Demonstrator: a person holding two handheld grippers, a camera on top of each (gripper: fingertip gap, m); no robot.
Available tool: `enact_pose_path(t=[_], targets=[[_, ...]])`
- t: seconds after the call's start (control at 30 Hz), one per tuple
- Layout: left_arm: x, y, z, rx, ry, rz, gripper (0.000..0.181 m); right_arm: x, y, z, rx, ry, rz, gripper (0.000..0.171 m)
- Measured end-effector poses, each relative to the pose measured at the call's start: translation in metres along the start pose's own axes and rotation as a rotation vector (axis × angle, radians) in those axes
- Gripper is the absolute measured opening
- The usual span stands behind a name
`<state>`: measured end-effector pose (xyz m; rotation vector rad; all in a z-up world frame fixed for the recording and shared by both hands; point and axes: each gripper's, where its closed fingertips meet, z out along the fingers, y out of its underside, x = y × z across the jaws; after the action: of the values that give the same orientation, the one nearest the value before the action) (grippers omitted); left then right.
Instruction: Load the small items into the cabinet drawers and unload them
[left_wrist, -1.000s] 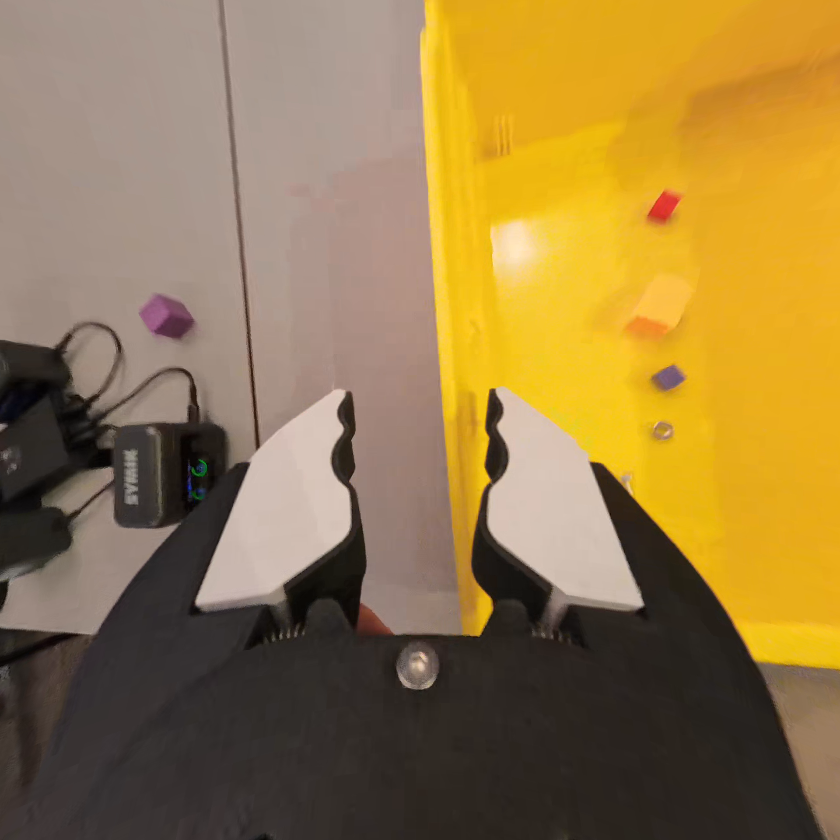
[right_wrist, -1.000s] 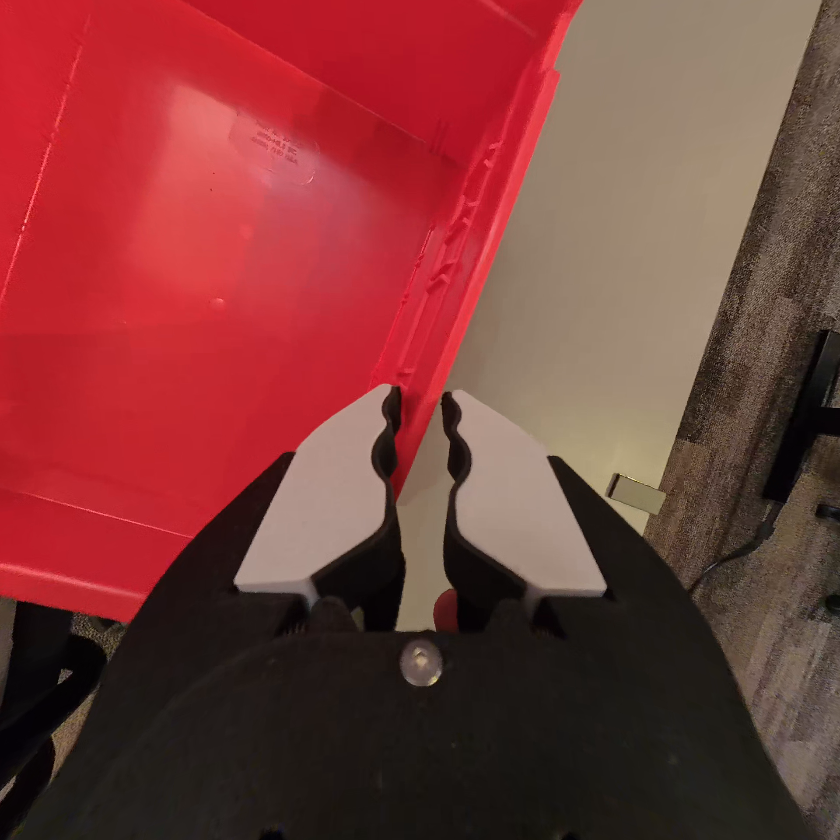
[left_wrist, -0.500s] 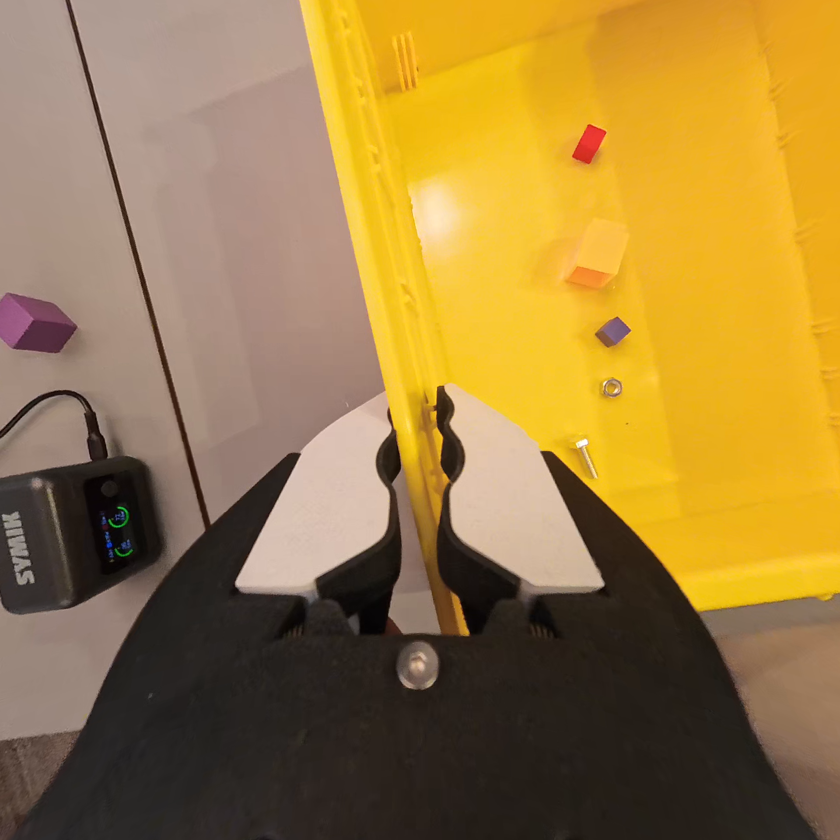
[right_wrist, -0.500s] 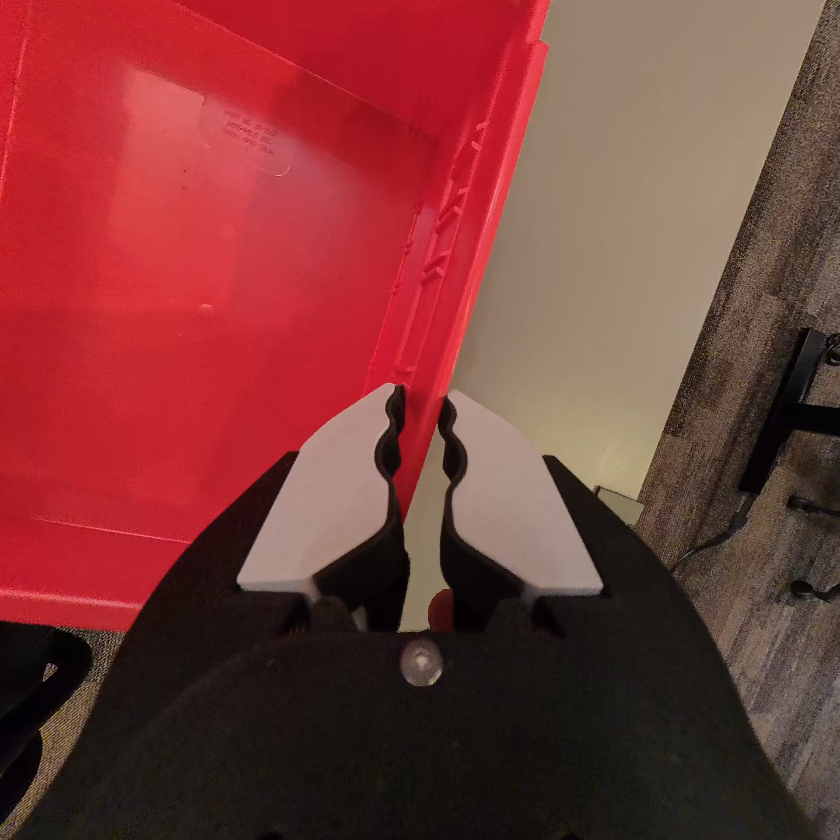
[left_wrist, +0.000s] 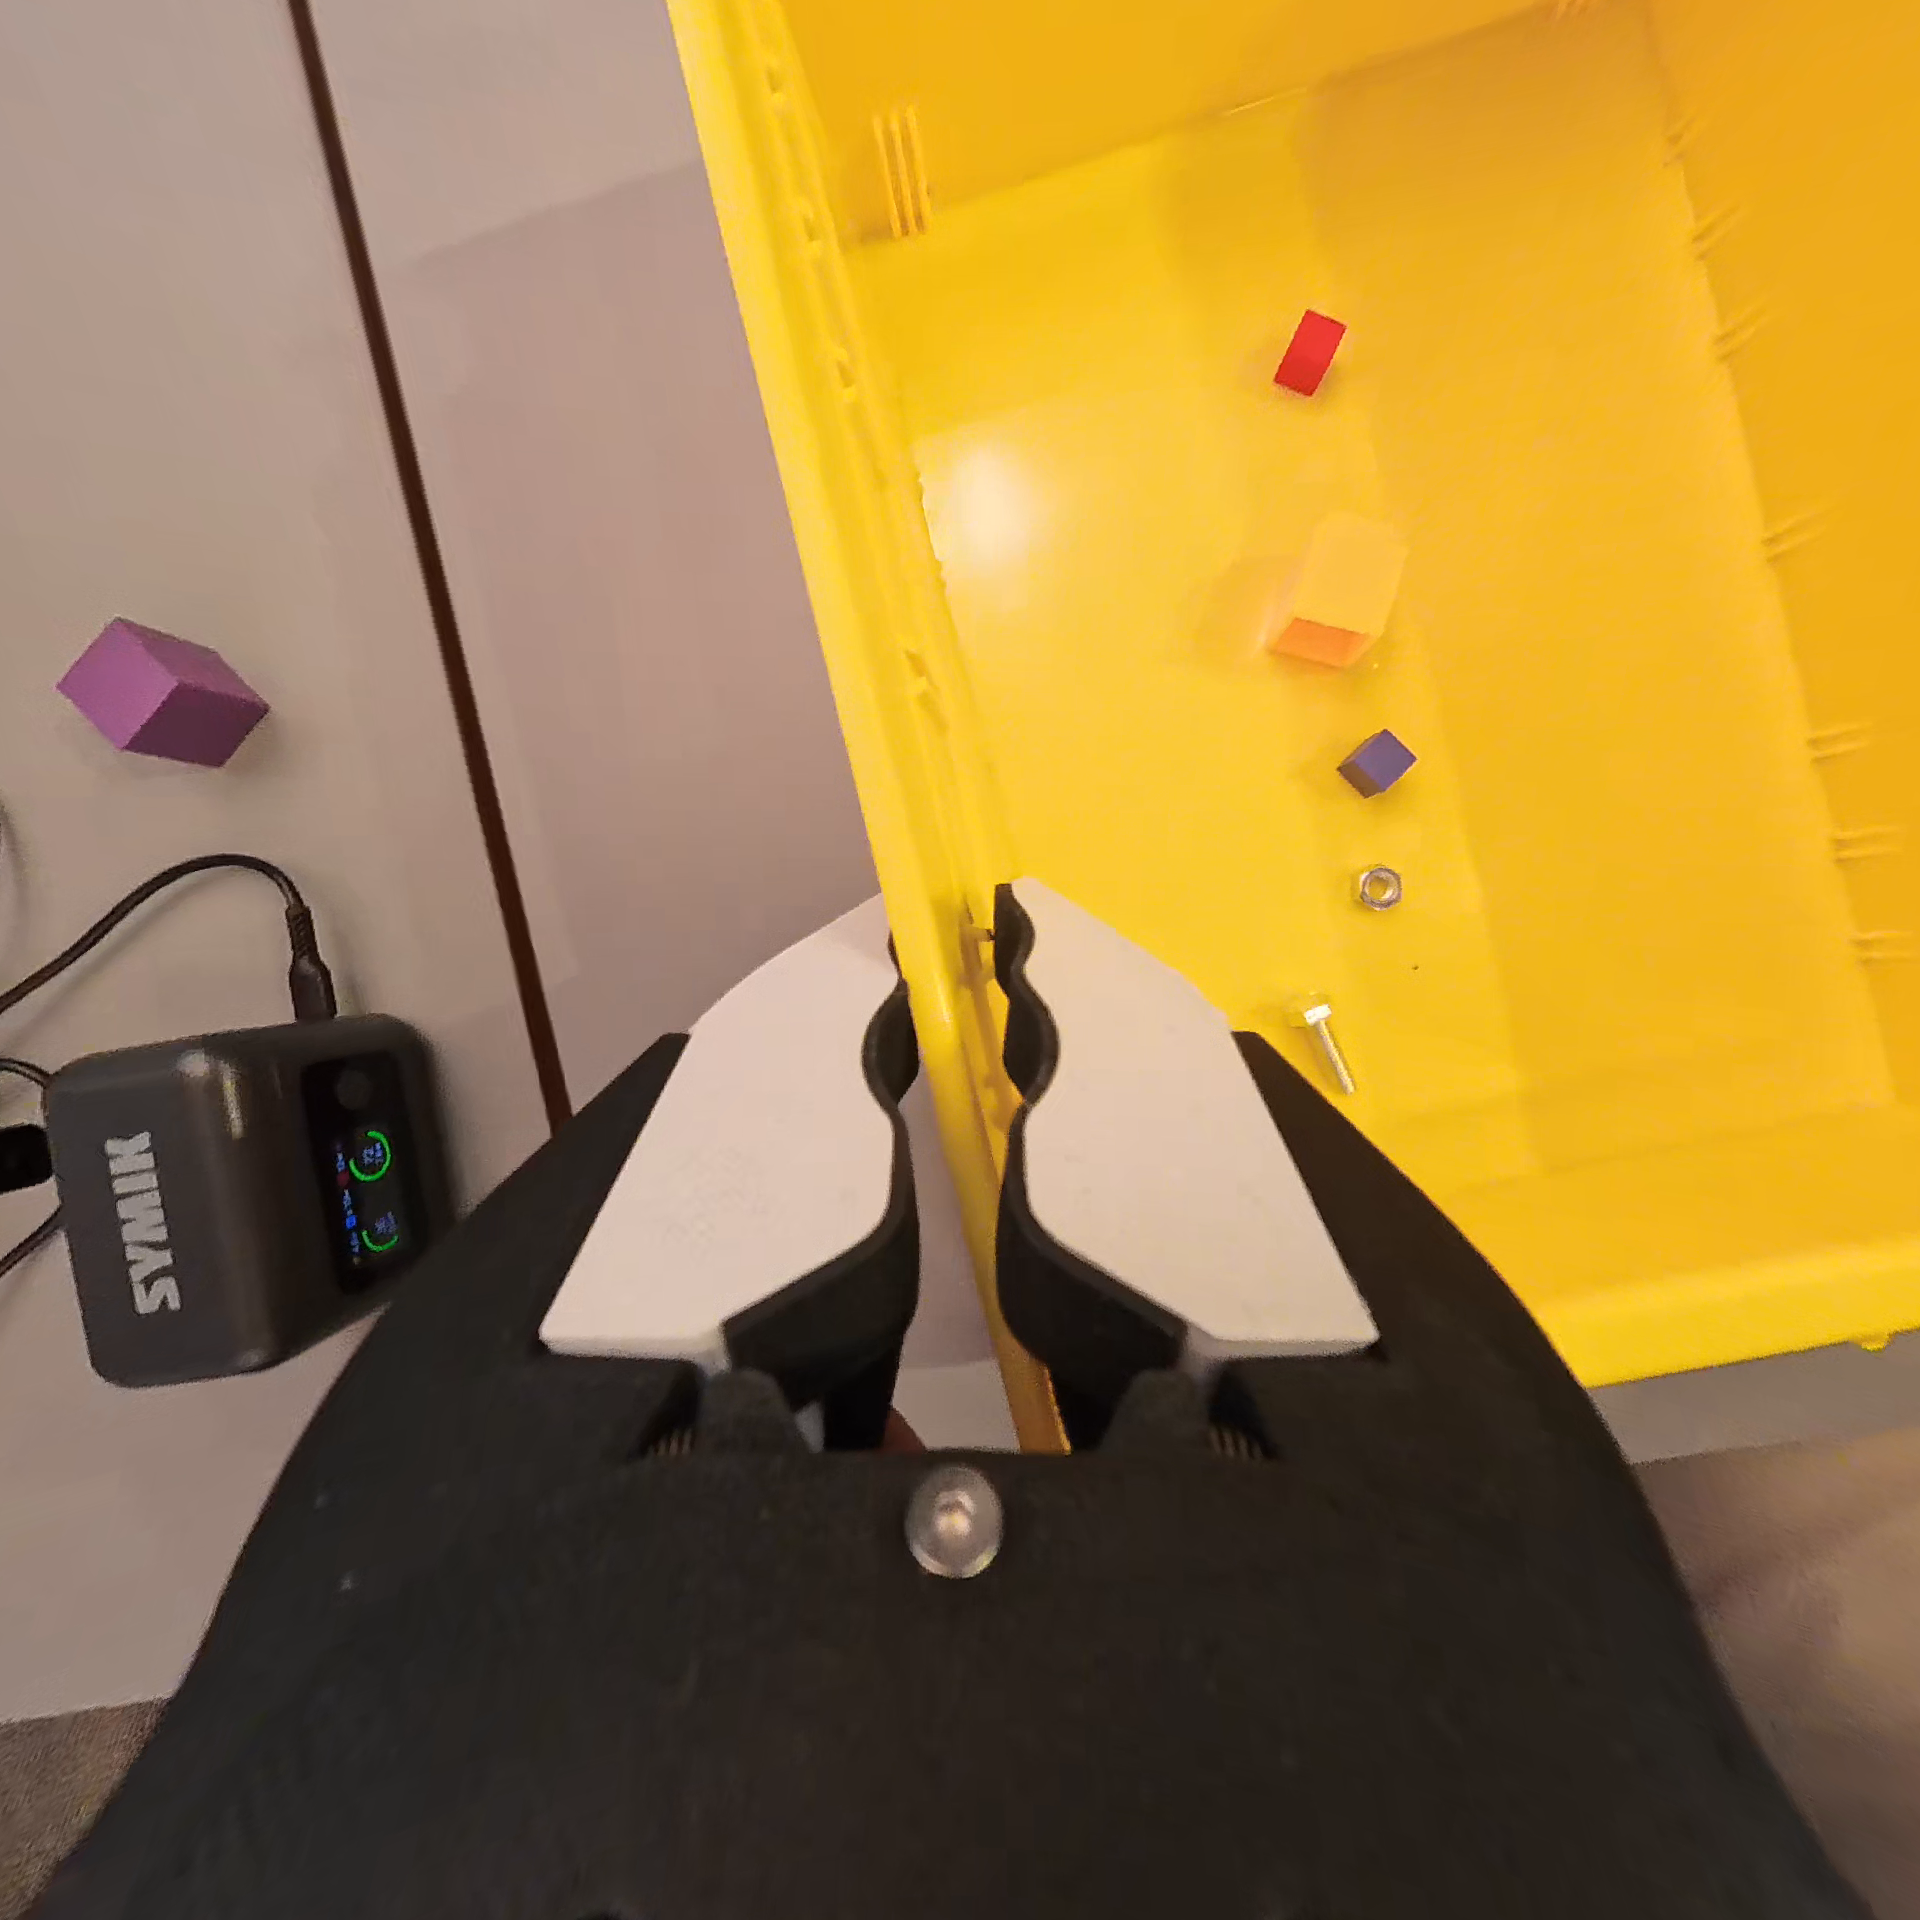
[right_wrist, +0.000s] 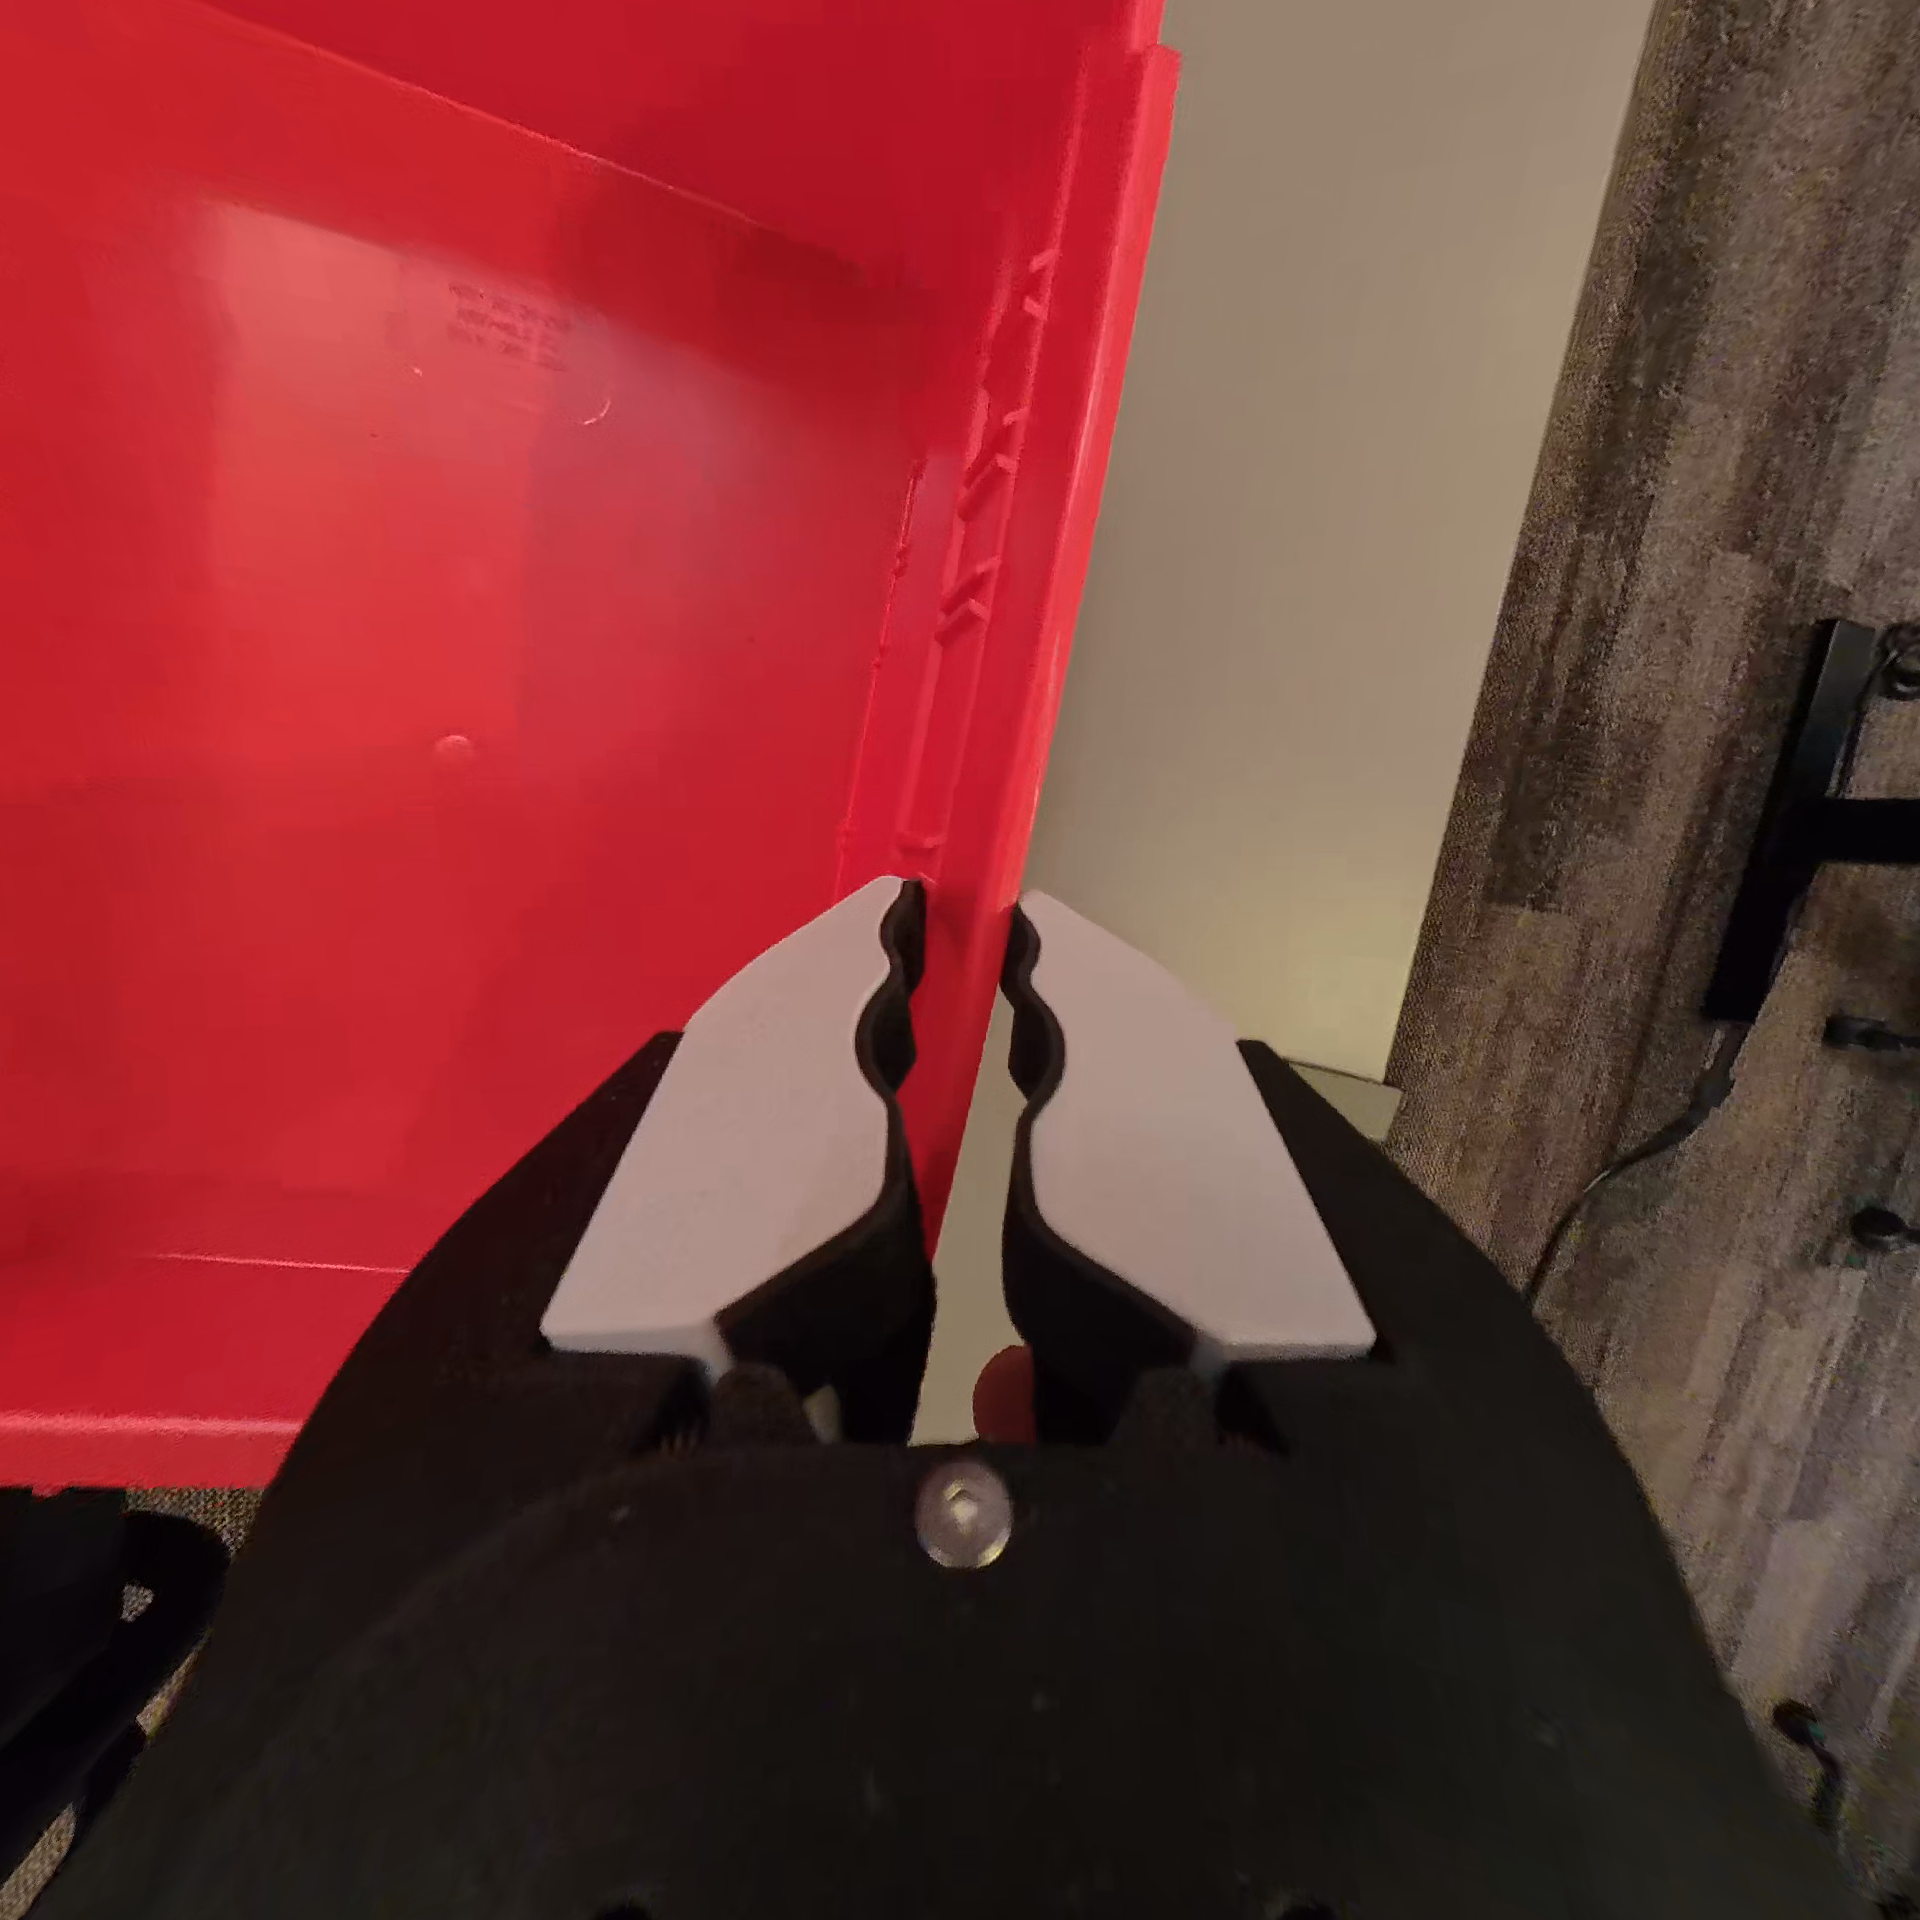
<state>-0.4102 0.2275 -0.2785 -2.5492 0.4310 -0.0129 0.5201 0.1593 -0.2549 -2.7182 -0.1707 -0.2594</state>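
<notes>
Drawers first: a glossy yellow plastic drawer (left_wrist: 1558, 1299) has its left wall clamped in the left gripper (left_wrist: 948, 914), and a red drawer (right_wrist: 416, 623) has its right wall pinched in the right gripper (right_wrist: 961, 904). Both rest on a smooth grey table (left_wrist: 582, 520) above grey carpet (right_wrist: 1714, 520). Inside the yellow one lie an orange cube (left_wrist: 1335, 603), red block (left_wrist: 1309, 351), blue cube (left_wrist: 1377, 762), nut (left_wrist: 1378, 888) and bolt (left_wrist: 1322, 1039).
</notes>
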Motion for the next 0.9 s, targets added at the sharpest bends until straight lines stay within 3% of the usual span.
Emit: enact_pose_path(t=[0.03, 0.23, 0.33, 0.43, 0.5, 0.57, 0.67, 0.8, 0.9], targets=[[-0.002, 0.002, -0.001, 0.006, -0.001, 0.000, 0.011, 0.003, 0.002, 0.000, -0.001, 0.006, 0.011, 0.013], [-0.006, 0.003, -0.002, 0.015, -0.002, 0.011, 0.013, 0.007, 0.005, -0.001, 0.000, 0.014, 0.022, 0.013], [-0.011, -0.003, -0.012, 0.058, -0.020, -0.012, 0.036, 0.004, 0.001, -0.007, 0.018, 0.026, 0.010, 0.027], [-0.020, -0.029, -0.045, 0.157, -0.118, 0.025, 0.041, 0.005, -0.008, -0.024, 0.064, 0.099, -0.014, 0.033], [-0.006, -0.070, -0.074, 0.298, -0.127, 0.066, 0.040, -0.001, -0.026, -0.044, 0.136, 0.162, -0.052, 0.033], [0.028, -0.119, -0.093, 0.414, -0.077, 0.146, 0.042, -0.033, -0.063, -0.069, 0.274, 0.123, -0.098, 0.036], [0.094, -0.189, -0.095, 0.498, 0.014, 0.287, 0.041, -0.118, -0.124, -0.098, 0.446, -0.017, -0.225, 0.045], [0.174, -0.259, -0.055, 0.469, 0.114, 0.440, 0.043, -0.233, -0.188, -0.109, 0.554, -0.185, -0.373, 0.046], [0.211, -0.284, -0.019, 0.371, 0.149, 0.538, 0.048, -0.287, -0.221, -0.093, 0.542, -0.232, -0.419, 0.047]])
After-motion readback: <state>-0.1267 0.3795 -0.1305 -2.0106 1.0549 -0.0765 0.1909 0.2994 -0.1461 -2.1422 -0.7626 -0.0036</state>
